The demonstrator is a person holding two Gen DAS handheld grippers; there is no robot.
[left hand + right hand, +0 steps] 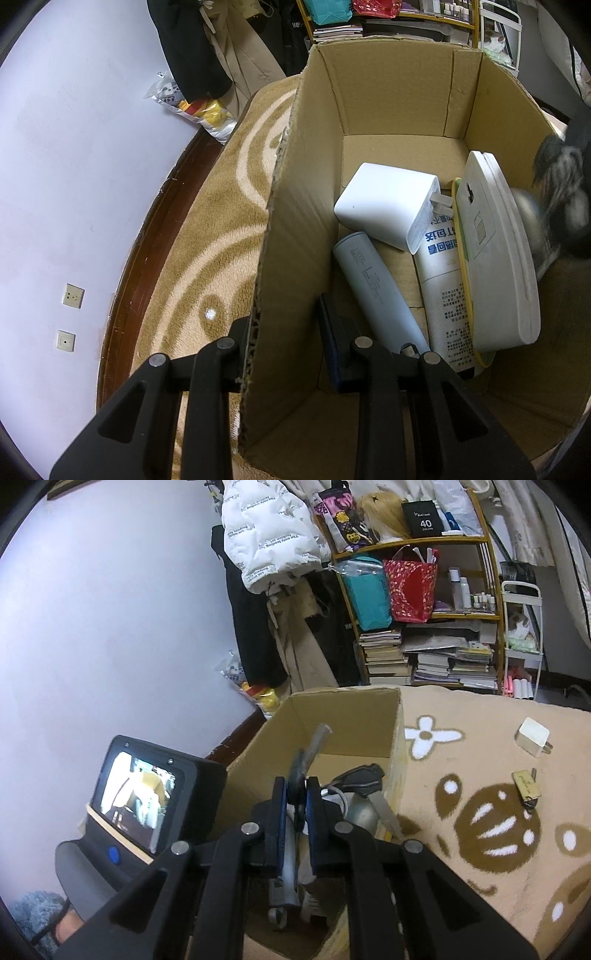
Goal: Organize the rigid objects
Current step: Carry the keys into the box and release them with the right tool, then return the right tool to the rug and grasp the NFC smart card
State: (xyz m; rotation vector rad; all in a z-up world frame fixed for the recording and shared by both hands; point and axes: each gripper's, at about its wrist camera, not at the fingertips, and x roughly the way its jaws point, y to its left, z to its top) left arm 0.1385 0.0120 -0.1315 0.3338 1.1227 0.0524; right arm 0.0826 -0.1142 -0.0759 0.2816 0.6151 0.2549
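Note:
An open cardboard box [314, 184] stands on a tan patterned blanket. Inside it lie a white charger [384, 206], a pale blue cylindrical power bank [373, 288], a white tube with blue print [443, 295] and a grey-white oval case [495, 251]. My left gripper [288, 332] is open and straddles the box's left wall, one finger outside and one inside. My right gripper [295, 794] is shut on a grey metal tool [314, 746] over the box [332, 716]. Beyond it in the box are a black object [364, 777] and a round metal item [362, 812].
A second white charger [532, 736] and a small tan tag [526, 784] lie on the blanket to the right of the box. A shelf with books and bags [424, 657] and hanging coats stand behind. A wall runs along the left, with sockets [73, 295].

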